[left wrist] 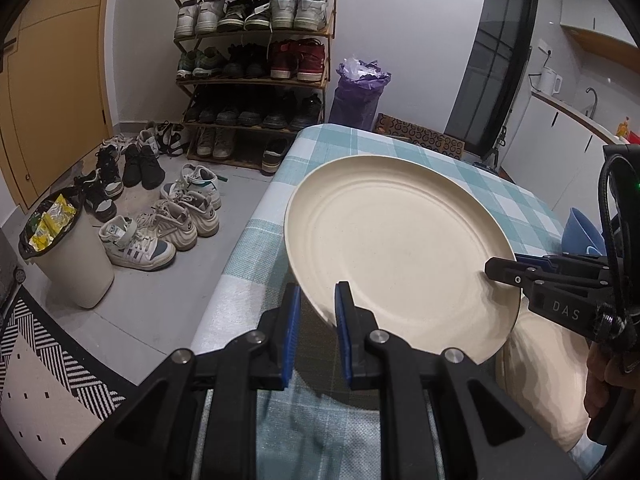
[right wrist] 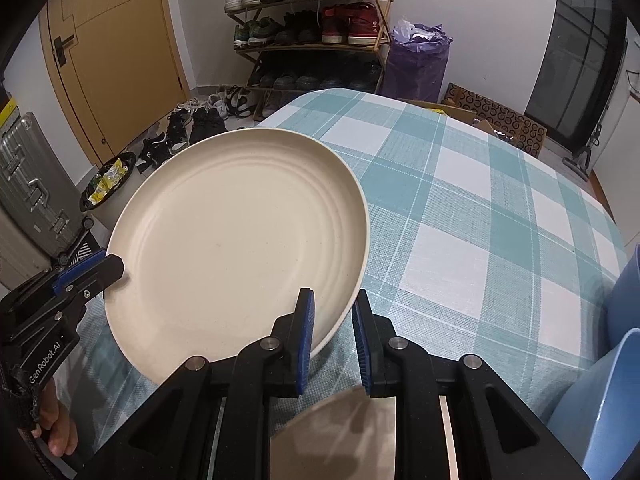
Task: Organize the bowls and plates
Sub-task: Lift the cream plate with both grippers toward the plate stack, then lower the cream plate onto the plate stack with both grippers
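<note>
Cream plate point(left wrist: 400, 248), round, ridged rings on its inner face, held clear above the checked teal-and-white tablecloth point(right wrist: 480, 216). It has no long axis; its face tilts up toward both cameras, and its far rim overhangs the table edge on the shoe-rack side.

Left gripper point(left wrist: 318, 334): blue pads pinching the plate's near rim, one pad under the rim, one on the upper face. In the right wrist view the same gripper point(right wrist: 114, 270) comes in from the left edge and bites the rim at the plate's left side; a hand point(right wrist: 60, 436) shows below it.

Right gripper point(right wrist: 334, 340): jaws drawn close, clamped on the plate's rim at its near right edge, one pad on the upper face and the other outside and under. In the left wrist view it point(left wrist: 496, 270) reaches in from the right and grips the rim there. So the plate hangs between two grips on opposite sides.

Under the plate, a second cream dish point(left wrist: 540, 384) lies on the cloth, partly hidden; whether plate or bowl I cannot tell.

Blue bowls point(left wrist: 582, 232) sit on the table past the right gripper, apparently nested; nothing visible inside.

Floor side: white waste bin point(left wrist: 76, 264), black liner, yellow wrappers in it. Wooden shoe rack point(left wrist: 256, 60), shelves full of sneakers; loose shoes point(left wrist: 160, 220) in front. Purple bag point(left wrist: 356, 96) beside the rack, stuffed with light plastic. Silver suitcase point(right wrist: 32, 192) by the yellow door point(right wrist: 116, 52).
</note>
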Tool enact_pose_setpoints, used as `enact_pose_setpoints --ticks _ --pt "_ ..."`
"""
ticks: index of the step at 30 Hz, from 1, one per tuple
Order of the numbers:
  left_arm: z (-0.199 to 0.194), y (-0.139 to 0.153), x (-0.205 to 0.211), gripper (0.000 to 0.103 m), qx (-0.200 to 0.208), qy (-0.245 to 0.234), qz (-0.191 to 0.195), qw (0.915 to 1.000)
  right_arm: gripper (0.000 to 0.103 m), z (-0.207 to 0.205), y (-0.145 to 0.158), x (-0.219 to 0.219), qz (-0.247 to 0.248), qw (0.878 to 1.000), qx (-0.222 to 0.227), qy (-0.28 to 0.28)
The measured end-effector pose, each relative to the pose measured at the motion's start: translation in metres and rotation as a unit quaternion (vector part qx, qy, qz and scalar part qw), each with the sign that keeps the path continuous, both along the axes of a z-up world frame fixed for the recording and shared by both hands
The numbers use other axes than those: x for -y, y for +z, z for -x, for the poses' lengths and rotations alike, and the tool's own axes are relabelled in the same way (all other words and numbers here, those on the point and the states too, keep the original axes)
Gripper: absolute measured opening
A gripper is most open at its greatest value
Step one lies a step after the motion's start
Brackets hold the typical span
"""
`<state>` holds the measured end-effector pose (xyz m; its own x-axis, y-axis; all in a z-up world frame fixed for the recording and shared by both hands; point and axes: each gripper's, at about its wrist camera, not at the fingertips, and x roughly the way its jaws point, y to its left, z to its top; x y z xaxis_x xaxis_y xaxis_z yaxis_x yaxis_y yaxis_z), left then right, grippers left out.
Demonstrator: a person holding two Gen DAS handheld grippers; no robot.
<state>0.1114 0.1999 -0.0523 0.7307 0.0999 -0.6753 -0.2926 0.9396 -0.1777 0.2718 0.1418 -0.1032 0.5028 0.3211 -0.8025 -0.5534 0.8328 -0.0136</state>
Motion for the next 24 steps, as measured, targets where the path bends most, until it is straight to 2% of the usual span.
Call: enact_pose_setpoints --ticks 24 --pt "0.000 0.017 0.042 0.015 0.012 -0.058 -0.013 0.9982 0.019 0.028 0.020 0.065 -0.019 0.999 0.003 -0.046"
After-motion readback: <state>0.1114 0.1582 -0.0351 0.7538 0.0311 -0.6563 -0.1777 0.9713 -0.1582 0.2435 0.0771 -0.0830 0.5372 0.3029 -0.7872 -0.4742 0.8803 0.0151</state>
